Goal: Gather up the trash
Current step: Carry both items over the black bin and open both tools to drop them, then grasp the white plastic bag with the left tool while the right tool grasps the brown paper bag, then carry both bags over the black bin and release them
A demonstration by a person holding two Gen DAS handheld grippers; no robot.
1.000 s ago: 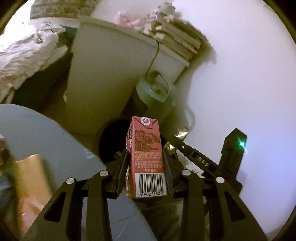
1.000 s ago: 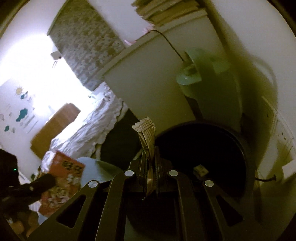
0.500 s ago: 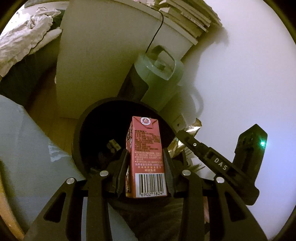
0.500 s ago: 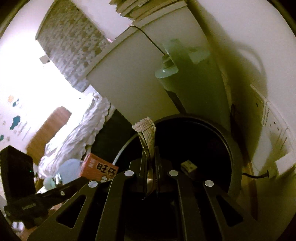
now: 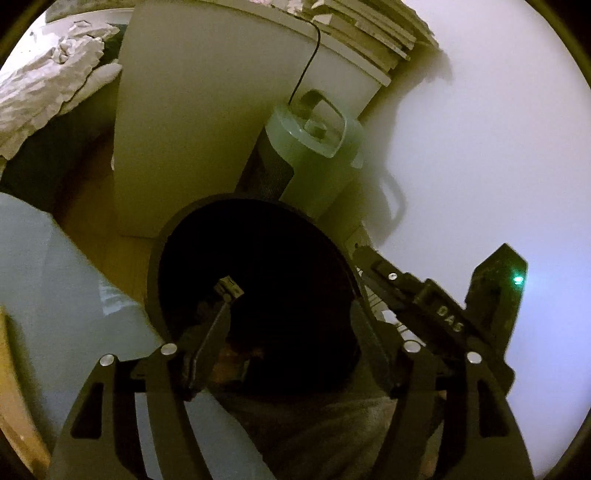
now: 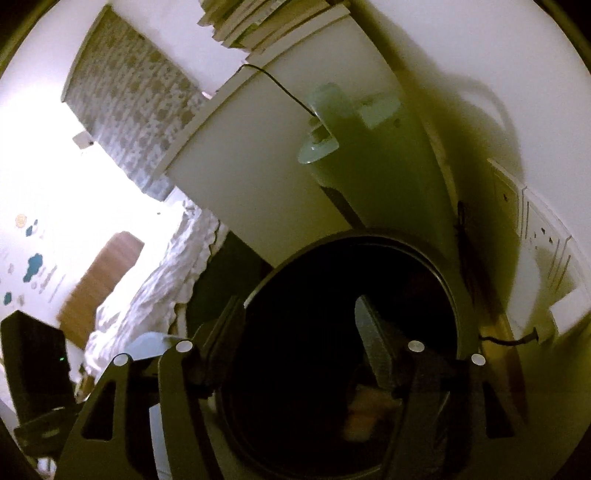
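Note:
A round black trash bin [image 5: 173, 236] stands on the floor by the wall; it also shows in the right wrist view [image 6: 454, 291]. My left gripper [image 5: 290, 314] is open and empty over the bin's mouth. My right gripper [image 6: 299, 310] is open and empty over the same bin. A small pale scrap [image 5: 229, 288] lies inside the dark bin. A blurred pinkish shape [image 6: 365, 410] low inside the bin may be the dropped carton. The right gripper's body [image 5: 443, 314] shows to the right in the left wrist view.
A green cylindrical appliance with a handle [image 5: 314, 155] stands behind the bin against a white cabinet [image 5: 192, 122] topped with stacked books [image 5: 369, 26]. A white wall [image 5: 480, 147] is at right. A bed with white linen [image 6: 155, 280] lies left.
Both grippers have opened over the bin. The red milk carton has left my left gripper and the folded wrapper has left my right gripper; both have gone down into the bin.

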